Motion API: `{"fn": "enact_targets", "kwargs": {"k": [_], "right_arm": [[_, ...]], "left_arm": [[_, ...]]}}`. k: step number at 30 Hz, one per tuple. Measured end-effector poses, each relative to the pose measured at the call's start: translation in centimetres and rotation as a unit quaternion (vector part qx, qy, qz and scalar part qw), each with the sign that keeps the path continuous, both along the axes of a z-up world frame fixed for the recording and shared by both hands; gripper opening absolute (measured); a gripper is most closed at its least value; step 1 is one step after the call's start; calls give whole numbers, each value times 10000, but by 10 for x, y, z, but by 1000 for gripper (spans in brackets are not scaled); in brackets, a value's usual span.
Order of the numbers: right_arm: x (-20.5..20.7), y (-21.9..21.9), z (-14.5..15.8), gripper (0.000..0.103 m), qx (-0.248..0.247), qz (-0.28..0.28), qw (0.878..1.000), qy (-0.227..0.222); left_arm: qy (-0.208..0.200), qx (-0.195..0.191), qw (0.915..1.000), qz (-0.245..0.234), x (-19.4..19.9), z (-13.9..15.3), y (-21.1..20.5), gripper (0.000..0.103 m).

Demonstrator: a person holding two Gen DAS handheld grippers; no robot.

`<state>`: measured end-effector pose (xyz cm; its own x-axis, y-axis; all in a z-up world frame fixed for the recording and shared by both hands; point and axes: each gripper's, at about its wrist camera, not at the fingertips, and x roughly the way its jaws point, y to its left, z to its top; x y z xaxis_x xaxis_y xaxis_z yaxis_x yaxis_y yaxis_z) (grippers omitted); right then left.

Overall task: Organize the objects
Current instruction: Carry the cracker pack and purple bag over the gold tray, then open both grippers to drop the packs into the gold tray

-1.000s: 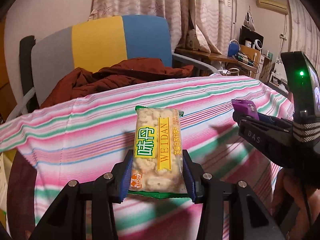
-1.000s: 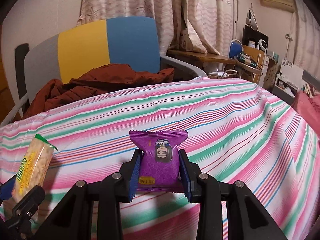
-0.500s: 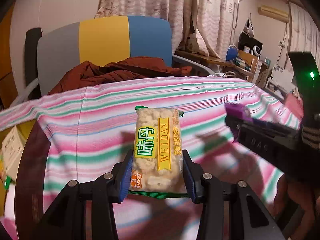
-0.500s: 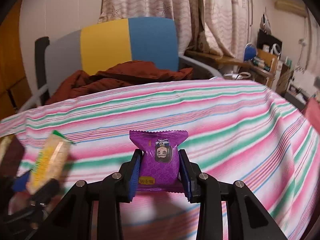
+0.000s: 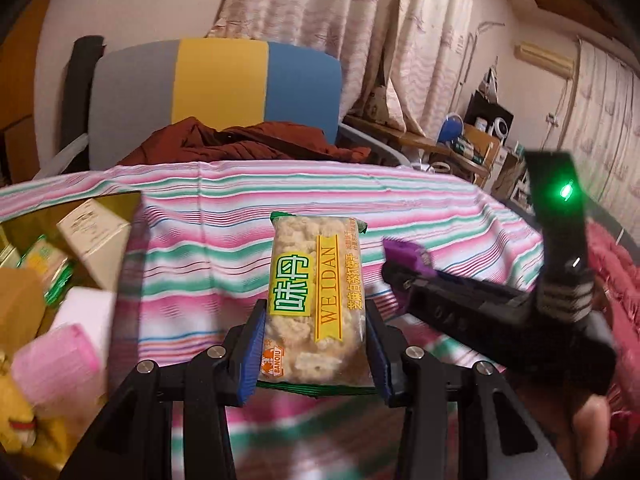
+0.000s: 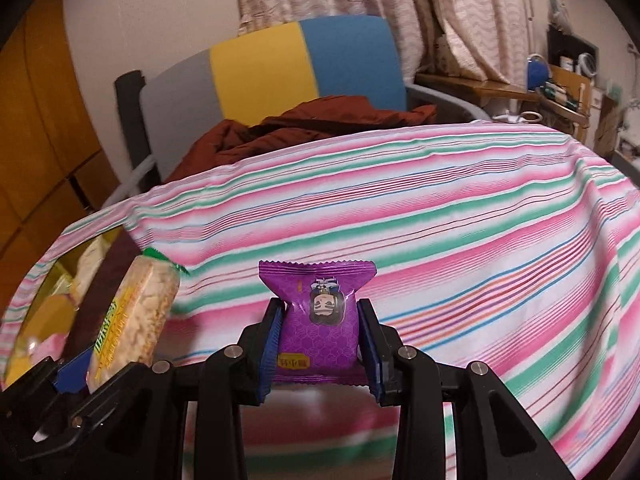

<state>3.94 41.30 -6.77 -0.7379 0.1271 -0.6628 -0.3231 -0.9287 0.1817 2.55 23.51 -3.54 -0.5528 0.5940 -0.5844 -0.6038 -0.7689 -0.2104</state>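
Note:
My left gripper (image 5: 314, 344) is shut on a rice cracker packet (image 5: 316, 300) with a green and yellow label, held above the striped tablecloth (image 5: 420, 208). My right gripper (image 6: 322, 344) is shut on a purple snack packet (image 6: 318, 320) with a cartoon face. In the left wrist view the right gripper and the purple packet (image 5: 404, 252) are just right of the cracker packet. In the right wrist view the cracker packet (image 6: 132, 316) is at lower left. An open box (image 5: 52, 288) with packets and cartons is at the left.
A grey, yellow and blue chair (image 6: 272, 64) with a rust-red garment (image 6: 312, 120) stands behind the table. A cluttered desk (image 5: 460, 140) and curtains are at the back right. The box holds a beige carton (image 5: 96, 236) and a pink pack (image 5: 56, 360).
Both grippers have swung left with their packets still held. The open box at the table's left edge has come into view.

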Motion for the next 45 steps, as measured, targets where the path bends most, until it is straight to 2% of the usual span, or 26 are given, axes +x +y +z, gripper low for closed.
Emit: {"fn": "enact_targets", "kwargs": {"k": [7, 12, 26, 30, 36, 37, 38, 41, 43, 45], "right_arm": [[1, -50, 12, 37, -87, 597, 9981, 106], [0, -83, 29, 37, -193, 959, 9948, 299], [-42, -177, 53, 37, -498, 2018, 9772, 428], [-59, -202, 56, 37, -519, 2218, 9730, 364], [-83, -225, 57, 40, -700, 2399, 9679, 267], [-87, -228, 57, 45, -721, 2425, 9672, 240], [-89, -232, 57, 57, -662, 2390, 9686, 191], [-83, -234, 62, 74, -629, 2316, 9702, 329], [-72, -234, 66, 79, -530, 2306, 9704, 493], [-61, -233, 69, 80, -448, 2272, 9709, 605]], "left_arm": [[75, 232, 9993, 280, 14, 19, -50, 45], [81, 317, 9974, 644, 8, 29, -92, 45], [50, 251, 9836, 1785, -45, 41, -199, 45], [-61, 107, 9777, 2095, -64, 37, -227, 45], [-451, -113, 9702, 2380, -83, 15, -256, 45], [-493, -116, 9692, 2409, -84, 13, -258, 45], [-527, -105, 9689, 2417, -85, 11, -260, 45], [-604, -75, 9683, 2422, -83, 4, -264, 45], [-659, -127, 9689, 2382, -86, 2, -263, 45], [-744, -153, 9695, 2331, -91, -2, -260, 45]]}}
